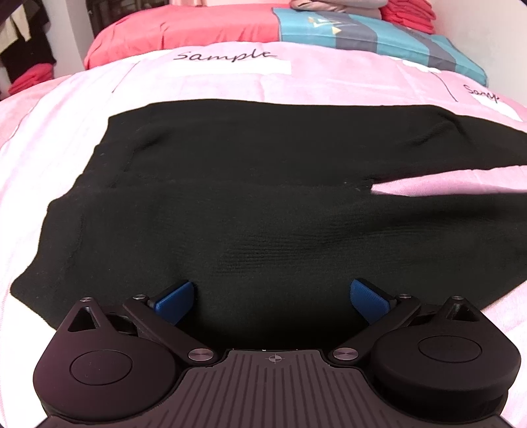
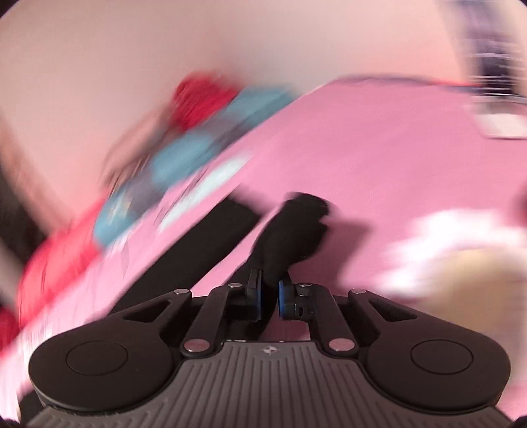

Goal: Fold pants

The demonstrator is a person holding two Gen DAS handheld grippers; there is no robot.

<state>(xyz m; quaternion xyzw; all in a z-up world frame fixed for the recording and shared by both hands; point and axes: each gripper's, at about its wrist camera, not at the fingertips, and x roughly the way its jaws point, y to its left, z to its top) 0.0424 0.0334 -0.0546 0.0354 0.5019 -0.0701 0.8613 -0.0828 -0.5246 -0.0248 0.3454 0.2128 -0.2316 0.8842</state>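
Black knit pants (image 1: 250, 184) lie spread flat across a pink sheet (image 1: 39, 145), waist end to the left, legs running off to the right. My left gripper (image 1: 272, 298) hovers low over the near edge of the pants, open, its blue pads (image 1: 178, 298) wide apart with only cloth beneath. In the blurred right wrist view, my right gripper (image 2: 270, 296) is shut on a bunched end of a black pant leg (image 2: 293, 230), which sticks out past the blue pads (image 2: 283, 294). The other leg (image 2: 210, 237) stretches away as a black strip.
White paper labels reading "Sample" (image 1: 227, 59) lie on the sheet behind the pants. A red blanket (image 1: 184, 29), a teal patterned cushion (image 1: 362, 29) and folded red clothes (image 1: 408, 14) sit at the back. A blurred pale object (image 2: 461, 263) is at the right.
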